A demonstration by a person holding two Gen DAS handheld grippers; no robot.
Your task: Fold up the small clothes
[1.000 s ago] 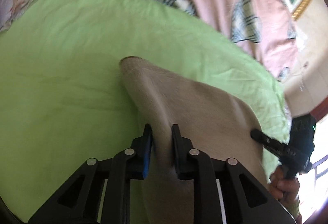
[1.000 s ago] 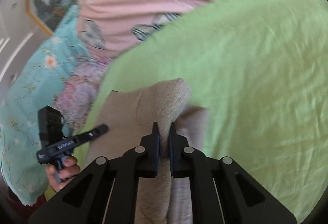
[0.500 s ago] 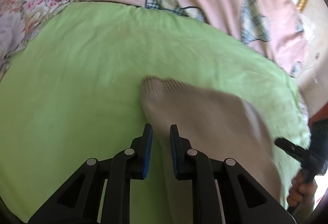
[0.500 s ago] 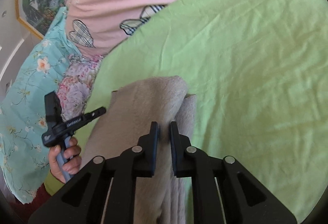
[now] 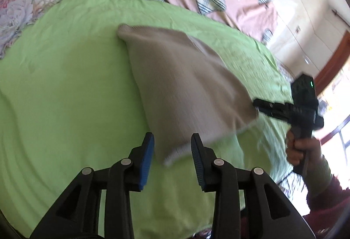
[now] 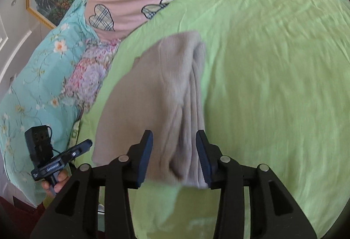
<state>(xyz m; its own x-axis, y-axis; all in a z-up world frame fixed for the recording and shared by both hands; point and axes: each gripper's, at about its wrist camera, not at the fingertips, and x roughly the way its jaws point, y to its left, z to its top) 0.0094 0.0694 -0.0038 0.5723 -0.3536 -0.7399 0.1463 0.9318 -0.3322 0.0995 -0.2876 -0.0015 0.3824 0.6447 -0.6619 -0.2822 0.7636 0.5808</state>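
Both tools are opening up: left tool [image 5: 172, 149] and right tool [image 6: 174, 150] let go of the beige knit garment [image 5: 186, 86] on the green sheet [image 5: 65, 97].

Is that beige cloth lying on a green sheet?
Yes, the beige cloth is spread on the green sheet, which shows on every side of it.

No legible text anywhere.

Beige knit garment [image 5: 186, 86], ribbed, folded over into a long flat wedge with layered edges along one side. Lying on the green sheet [image 5: 65, 97] of the bed, narrow end toward the pink cover, near corners blurred, whitish hem showing.
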